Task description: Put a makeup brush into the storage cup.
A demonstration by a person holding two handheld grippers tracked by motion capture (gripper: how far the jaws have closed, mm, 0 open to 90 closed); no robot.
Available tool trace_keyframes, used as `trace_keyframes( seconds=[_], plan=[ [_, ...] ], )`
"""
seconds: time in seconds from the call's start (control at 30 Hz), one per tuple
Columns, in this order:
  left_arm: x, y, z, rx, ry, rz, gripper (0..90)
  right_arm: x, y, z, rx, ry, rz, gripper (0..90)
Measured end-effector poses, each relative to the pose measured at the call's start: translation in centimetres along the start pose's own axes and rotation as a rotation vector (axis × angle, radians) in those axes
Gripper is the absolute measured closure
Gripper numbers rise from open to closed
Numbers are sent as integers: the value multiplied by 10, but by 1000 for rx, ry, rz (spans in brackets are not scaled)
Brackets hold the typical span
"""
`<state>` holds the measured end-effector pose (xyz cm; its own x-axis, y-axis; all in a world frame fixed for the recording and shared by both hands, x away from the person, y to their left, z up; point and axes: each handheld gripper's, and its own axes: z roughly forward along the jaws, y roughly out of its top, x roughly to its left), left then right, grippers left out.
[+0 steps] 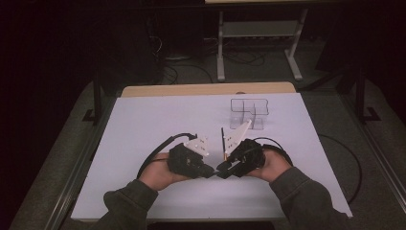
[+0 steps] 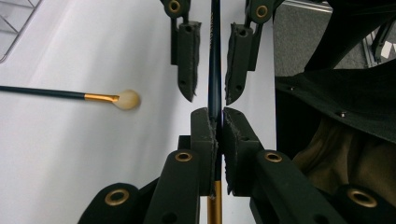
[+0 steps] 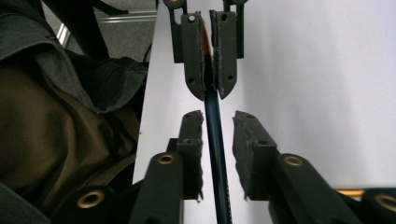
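Left tongs (image 2: 215, 135) clamping brush handle (image 2: 215, 56), bristles hidden, right tongs (image 3: 218, 140) astride

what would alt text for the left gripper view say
The left gripper is clamped on a dark brush handle, which runs between the right gripper's open jaws. A second brush lies on the white table.

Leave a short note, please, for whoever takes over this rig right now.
Left gripper: shut on the brush, on its dark handle near the gold band.
Right gripper: open, jaws either side of the same handle, not yet pressing.
Second brush: loose on the table. Clear holder: at the far side.
Done: one brush picked up and lined up for a handover.
Left: probably grip with the right, release the left; the second brush is untouched.
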<state>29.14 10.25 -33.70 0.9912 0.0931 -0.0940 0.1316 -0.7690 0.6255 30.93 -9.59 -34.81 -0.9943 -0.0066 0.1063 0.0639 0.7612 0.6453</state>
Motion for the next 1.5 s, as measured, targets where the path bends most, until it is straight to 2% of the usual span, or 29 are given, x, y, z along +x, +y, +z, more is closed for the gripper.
trace_keyframes(
  seconds=[0.3,0.63,0.77,0.83,1.0,1.07,1.17,1.27,1.5],
  plan=[
    [-1,2,2,16,-12,16,833,-1,-2,2,-4,49,8,816],
    [-2,2,5,19,-22,21,831,-3,-6,4,-19,77,17,827],
    [-1,2,5,26,-31,28,819,-1,-7,4,-20,75,11,829],
    [-1,2,5,19,-31,15,760,-1,-8,4,-13,68,10,829],
    [-1,-1,0,8,-26,11,716,0,-12,-1,-24,55,17,829],
    [0,-3,-3,1,-21,4,712,-1,-14,-3,-40,48,10,829],
    [0,-8,-7,-9,-12,-3,712,1,-16,-7,-38,41,28,829],
    [1,-12,-11,-19,-8,-13,712,0,-19,-11,-49,27,17,829],
    [2,-20,-16,-21,4,-30,717,1,-21,-16,-57,14,24,829]
  ],
)
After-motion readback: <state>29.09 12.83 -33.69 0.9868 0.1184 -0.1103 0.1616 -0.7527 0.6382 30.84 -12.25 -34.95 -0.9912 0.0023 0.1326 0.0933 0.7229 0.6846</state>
